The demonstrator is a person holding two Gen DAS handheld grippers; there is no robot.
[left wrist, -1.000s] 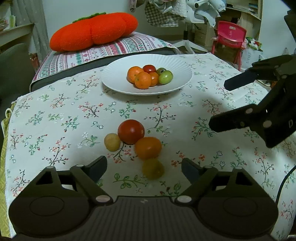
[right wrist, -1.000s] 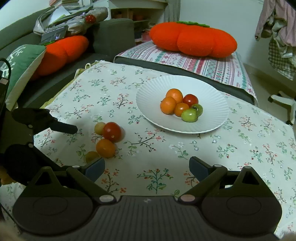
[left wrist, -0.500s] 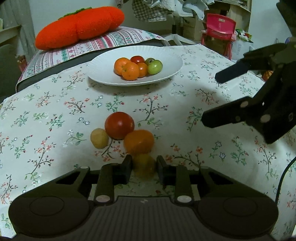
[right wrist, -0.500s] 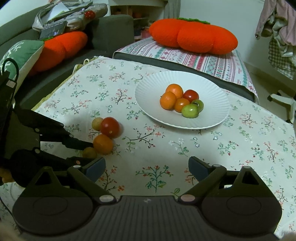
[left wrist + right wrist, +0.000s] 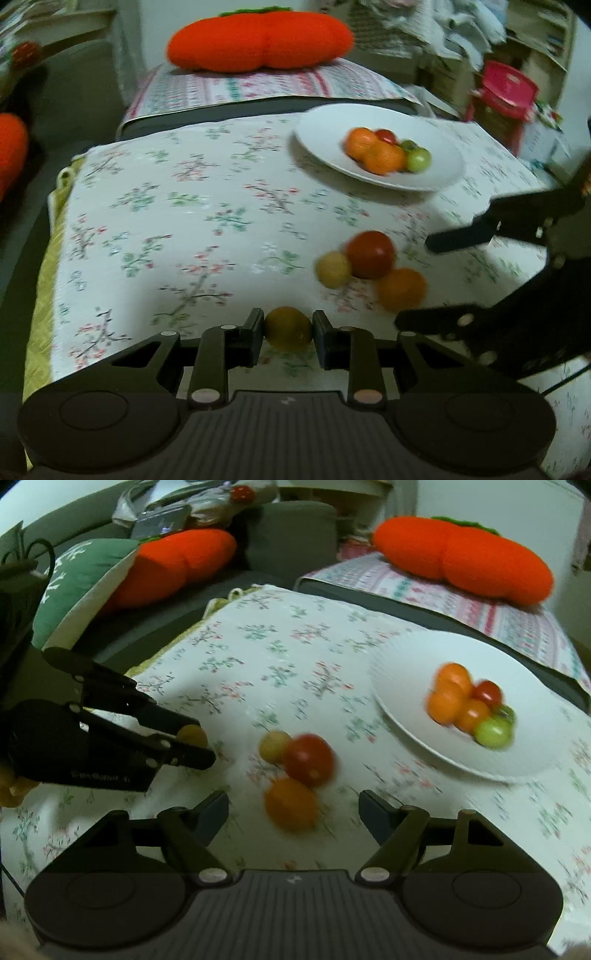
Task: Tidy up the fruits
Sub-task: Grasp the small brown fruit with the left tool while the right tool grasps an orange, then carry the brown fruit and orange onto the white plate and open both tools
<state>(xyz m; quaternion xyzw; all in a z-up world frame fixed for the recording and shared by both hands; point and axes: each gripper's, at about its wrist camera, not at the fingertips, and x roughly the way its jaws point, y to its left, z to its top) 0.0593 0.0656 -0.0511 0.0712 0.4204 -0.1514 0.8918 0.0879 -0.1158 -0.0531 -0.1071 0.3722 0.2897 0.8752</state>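
Left wrist view: the left gripper (image 5: pixel 288 328) is pinching a small yellow-green fruit (image 5: pixel 288 328) between its pads, just above the floral tablecloth (image 5: pixel 192 229); three loose fruits are lying near by, namely a red tomato (image 5: pixel 370 254), a pale yellow fruit (image 5: pixel 333 268) and an orange fruit (image 5: pixel 402 288), all touching; the white plate (image 5: pixel 439 173) is already carrying five or so fruits at the far side; the right gripper (image 5: pixel 417 280) is reaching in from the right edge.

Right wrist view: the right gripper (image 5: pixel 293 810), jaws half-wide and just closing, is bracketing the orange fruit (image 5: pixel 291 804), pads not yet touching it; the left gripper (image 5: pixel 205 738) is showing the small fruit at its tips.

Progress, judged: roughly half plated; one fruit in hand, three left on the cloth.
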